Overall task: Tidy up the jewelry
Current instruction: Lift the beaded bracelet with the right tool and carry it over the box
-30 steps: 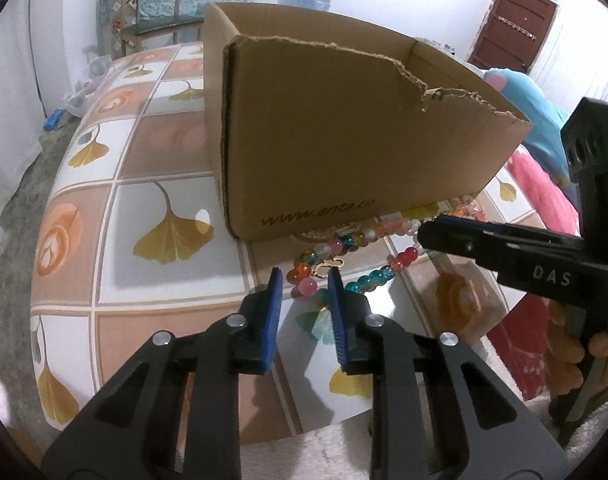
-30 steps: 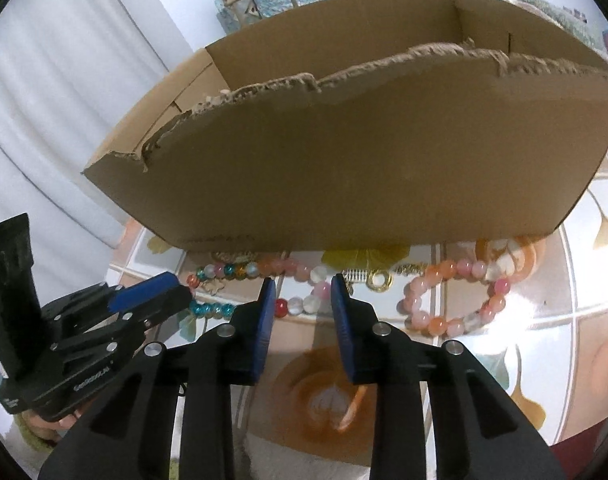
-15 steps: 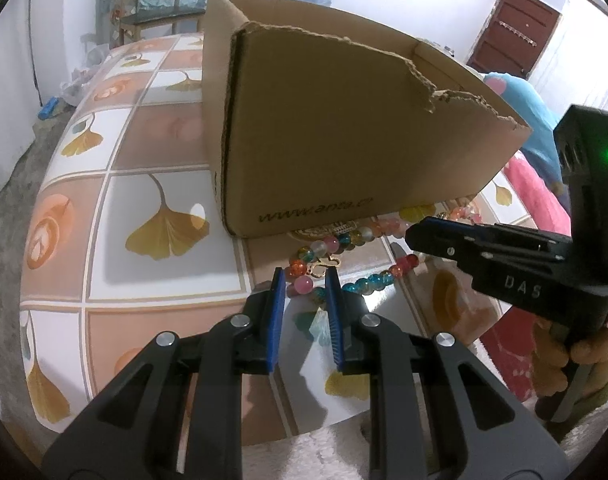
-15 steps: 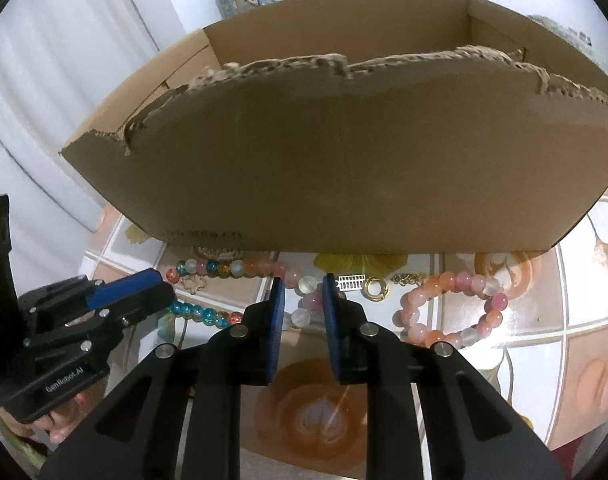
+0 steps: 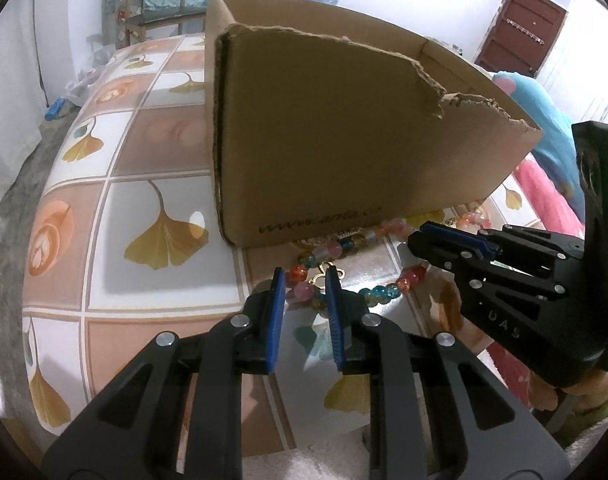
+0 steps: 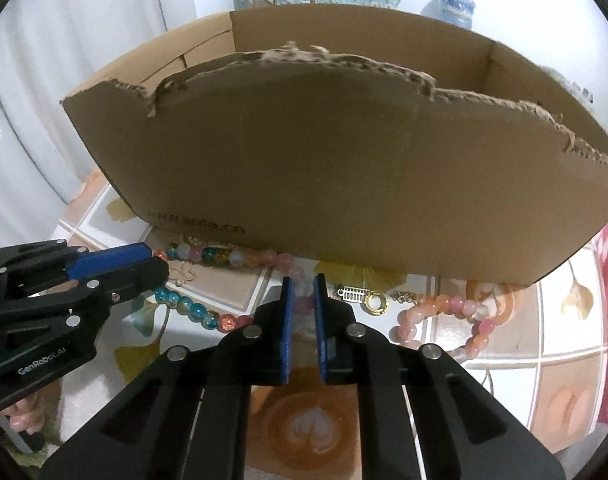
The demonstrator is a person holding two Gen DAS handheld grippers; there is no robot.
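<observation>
1. Reading the box [image 6: 344, 168], I made out "www.anta.cn"; grippers said "GenRobot.AI" and "DAS".
2. Right gripper [image 6: 302, 280] had been closing, pads nearly together around a pale bead of the necklace [image 6: 200, 314] lying before the box.
3. Left gripper [image 5: 304, 276] stood narrowly open over a pink bead.

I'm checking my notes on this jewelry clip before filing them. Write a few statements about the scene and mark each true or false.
1. The box has a torn top edge. True.
2. All the jewelry lies inside the box. False: the multicolour bead string and the pink bracelet lie on the tablecloth in front of it.
3. The right gripper is closing around beads of the string. True: its jaws have just been closing, with pale beads between them.
4. The left gripper holds a gold ring. False: its jaws stand apart over the string; the gold ring lies beside the bracelet.
</observation>
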